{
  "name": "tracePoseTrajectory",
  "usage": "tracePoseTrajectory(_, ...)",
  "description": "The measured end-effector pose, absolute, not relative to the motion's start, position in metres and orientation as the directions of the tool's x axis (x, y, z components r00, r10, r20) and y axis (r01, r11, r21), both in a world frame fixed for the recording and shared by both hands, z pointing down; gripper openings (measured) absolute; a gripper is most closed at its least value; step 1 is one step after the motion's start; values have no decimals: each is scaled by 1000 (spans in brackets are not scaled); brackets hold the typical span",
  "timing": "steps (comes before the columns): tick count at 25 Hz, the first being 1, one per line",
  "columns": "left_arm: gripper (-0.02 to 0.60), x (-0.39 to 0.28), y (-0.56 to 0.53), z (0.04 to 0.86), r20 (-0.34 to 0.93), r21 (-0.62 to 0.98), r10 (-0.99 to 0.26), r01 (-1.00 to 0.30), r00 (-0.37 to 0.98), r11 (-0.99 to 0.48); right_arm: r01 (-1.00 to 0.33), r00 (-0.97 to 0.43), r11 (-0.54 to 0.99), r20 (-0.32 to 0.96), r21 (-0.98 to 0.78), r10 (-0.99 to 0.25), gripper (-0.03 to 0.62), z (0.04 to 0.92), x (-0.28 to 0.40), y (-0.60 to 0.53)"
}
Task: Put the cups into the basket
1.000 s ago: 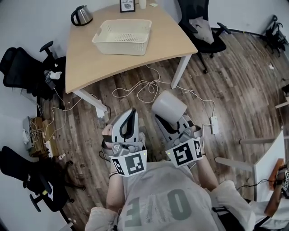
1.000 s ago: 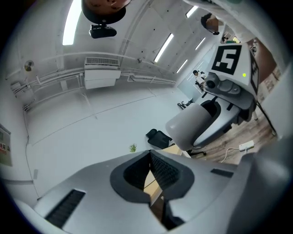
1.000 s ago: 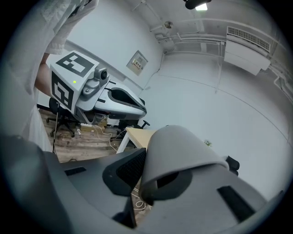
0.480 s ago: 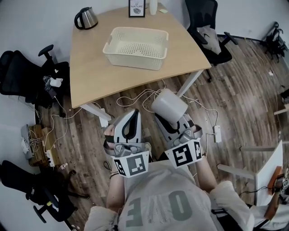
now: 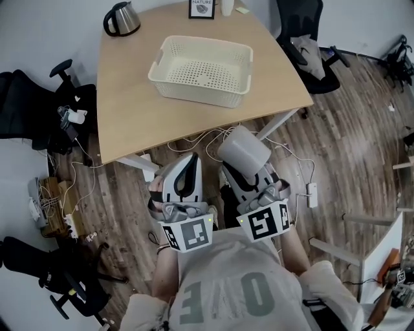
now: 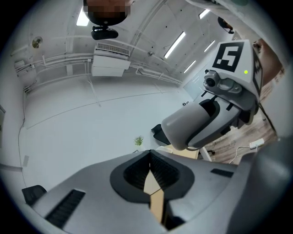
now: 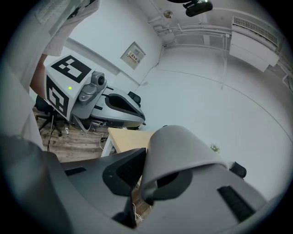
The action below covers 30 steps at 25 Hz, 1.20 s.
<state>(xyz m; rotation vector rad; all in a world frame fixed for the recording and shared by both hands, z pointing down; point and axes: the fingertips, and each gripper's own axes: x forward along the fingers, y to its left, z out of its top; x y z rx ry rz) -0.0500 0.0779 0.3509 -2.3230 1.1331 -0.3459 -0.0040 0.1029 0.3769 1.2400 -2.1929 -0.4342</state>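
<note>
A cream perforated basket (image 5: pixel 202 70) sits on the wooden table (image 5: pixel 136 97) ahead of me, with nothing in it. My right gripper (image 5: pixel 240 169) is shut on a grey cup (image 5: pixel 244 152), held upside down over the floor just short of the table's near edge. The right gripper view has that cup (image 7: pixel 179 153) clamped by its rim between the jaws. My left gripper (image 5: pixel 182 176) hangs beside it, shut with nothing in it; in its own view the jaws (image 6: pixel 151 183) meet, and the cup (image 6: pixel 194 126) shows to the right.
A kettle (image 5: pixel 121 18), a framed sign (image 5: pixel 202 8) and a white cup (image 5: pixel 227 6) stand at the table's far edge. Office chairs stand left (image 5: pixel 32 110) and at the back right (image 5: pixel 310 45). Cables (image 5: pixel 200 137) trail on the wood floor under the table.
The table and basket have come nearer and slid right in the head view as I step forward. Both grippers keep their pose, the right one still holding the cup.
</note>
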Motion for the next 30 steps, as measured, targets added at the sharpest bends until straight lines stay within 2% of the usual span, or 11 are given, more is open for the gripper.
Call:
tracePoseTrajectory(14, 9, 10, -98, 325, -58, -577, -844, -708, 533, -407, -631, -478, 540, 269, 557, -836, 34, 350, 59, -76)
tracePoseTrajectory(19, 9, 25, -138, 326, -40, -575, -868, -722, 494, -384, -620, -520, 572, 265, 537, -812, 35, 347, 77, -117)
tracePoseTrajectory(30, 9, 23, -205, 326, -4, -602, -880, -704, 474, -377, -601, -524, 602, 310, 525, -793, 34, 359, 85, -187)
